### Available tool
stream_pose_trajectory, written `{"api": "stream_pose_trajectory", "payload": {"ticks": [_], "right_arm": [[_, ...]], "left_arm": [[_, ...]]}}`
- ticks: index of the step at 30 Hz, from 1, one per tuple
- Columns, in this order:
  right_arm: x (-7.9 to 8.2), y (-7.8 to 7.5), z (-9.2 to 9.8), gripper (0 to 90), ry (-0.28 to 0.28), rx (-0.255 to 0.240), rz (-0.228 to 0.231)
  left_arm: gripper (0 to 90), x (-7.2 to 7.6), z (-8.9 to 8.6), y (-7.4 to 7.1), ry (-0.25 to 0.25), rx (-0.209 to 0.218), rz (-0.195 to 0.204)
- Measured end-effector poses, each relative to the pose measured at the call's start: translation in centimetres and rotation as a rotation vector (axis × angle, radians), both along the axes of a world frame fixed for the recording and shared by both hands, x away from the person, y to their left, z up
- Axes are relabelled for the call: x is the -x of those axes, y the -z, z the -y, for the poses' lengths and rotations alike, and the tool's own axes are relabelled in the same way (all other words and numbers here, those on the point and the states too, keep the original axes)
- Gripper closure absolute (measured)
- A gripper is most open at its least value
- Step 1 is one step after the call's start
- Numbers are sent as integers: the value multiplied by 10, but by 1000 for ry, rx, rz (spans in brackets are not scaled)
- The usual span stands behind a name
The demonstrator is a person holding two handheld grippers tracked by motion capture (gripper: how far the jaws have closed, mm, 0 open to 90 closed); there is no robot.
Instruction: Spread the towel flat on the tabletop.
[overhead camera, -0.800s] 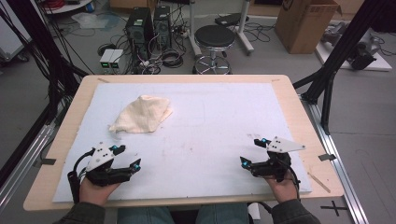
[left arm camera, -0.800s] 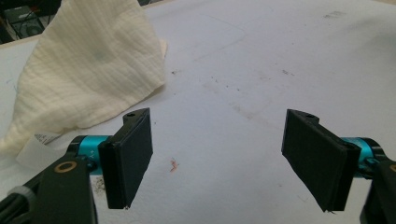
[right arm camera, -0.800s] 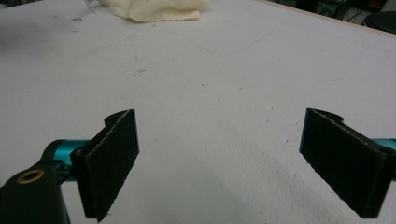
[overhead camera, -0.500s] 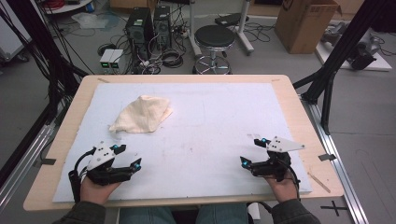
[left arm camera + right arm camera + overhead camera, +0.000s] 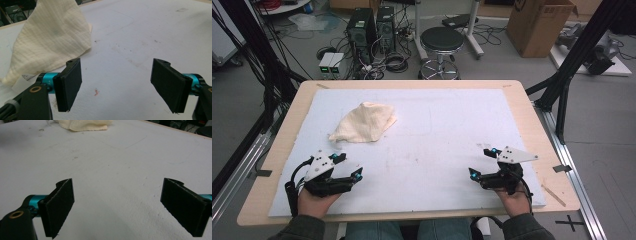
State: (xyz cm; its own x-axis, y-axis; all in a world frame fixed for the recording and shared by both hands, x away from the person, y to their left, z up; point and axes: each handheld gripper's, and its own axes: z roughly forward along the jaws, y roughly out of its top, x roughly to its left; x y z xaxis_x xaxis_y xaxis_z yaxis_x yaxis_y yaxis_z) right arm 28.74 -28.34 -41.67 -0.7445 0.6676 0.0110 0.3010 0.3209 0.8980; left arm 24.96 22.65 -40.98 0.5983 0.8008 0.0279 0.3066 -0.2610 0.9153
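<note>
One cream cloth (image 5: 363,123), soft, ribbed and crumpled into a rough triangle, lay on the white foam-like mat (image 5: 437,130) at upper left of the high view. Two grippers rested low: the left gripper (image 5: 351,169) and the right gripper (image 5: 479,163), each with flat black padded jaws spread wide, holding nothing.

cloth (image 5: 363,123) on table (image 5: 522,107), far left
</note>
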Motion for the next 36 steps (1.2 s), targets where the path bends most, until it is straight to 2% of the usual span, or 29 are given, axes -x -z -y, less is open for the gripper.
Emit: {"api": "stream_pose_trajectory", "payload": {"ticks": [6,13,15,16,17,19,20,22,23,24,25,26,30,33,35,36], "right_arm": [[1,-1,0,112,1,-1,5],[1,-2,1,112,6,-8,5],[0,-3,0,111,1,-8,4],[0,-3,0,112,1,-9,8],[0,-3,0,112,1,-9,8],[-1,-3,0,111,-3,-10,12],[-1,-4,-1,112,-3,-11,8],[-2,-3,-1,112,-5,-9,10],[-3,-4,-2,112,-7,-10,8],[-3,-4,-2,112,-9,-10,8],[-5,-4,-3,111,-9,-8,15],[-5,-3,-3,112,-14,-8,15],[-7,-3,-6,111,-17,-2,6],[-9,-2,-7,112,-25,5,3],[-9,-2,-7,112,-26,5,2],[-9,-1,-7,111,-27,3,2]], "left_arm": [[276,-6,-2,-3,-4,7,-9],[287,-23,-5,-9,-46,-3,-6],[290,-33,-7,-11,-69,-10,-15],[294,-43,-8,-13,-86,-2,-19],[302,-43,-8,-13,-86,-2,-19],[313,-53,-9,-16,-101,9,-12],[314,-64,-10,-18,-111,5,-30],[313,-70,-9,-19,-117,6,-34],[313,-81,-10,-19,-126,28,-58],[310,-81,-10,-19,-126,28,-58],[310,-88,-10,-19,-129,41,-68],[309,-93,-10,-20,-136,40,-71],[312,-115,-11,-21,-162,79,-72],[316,-133,-11,-22,-173,80,-100],[316,-145,-9,-21,-176,98,-133],[314,-149,-7,-21,-181,89,-136]]}}
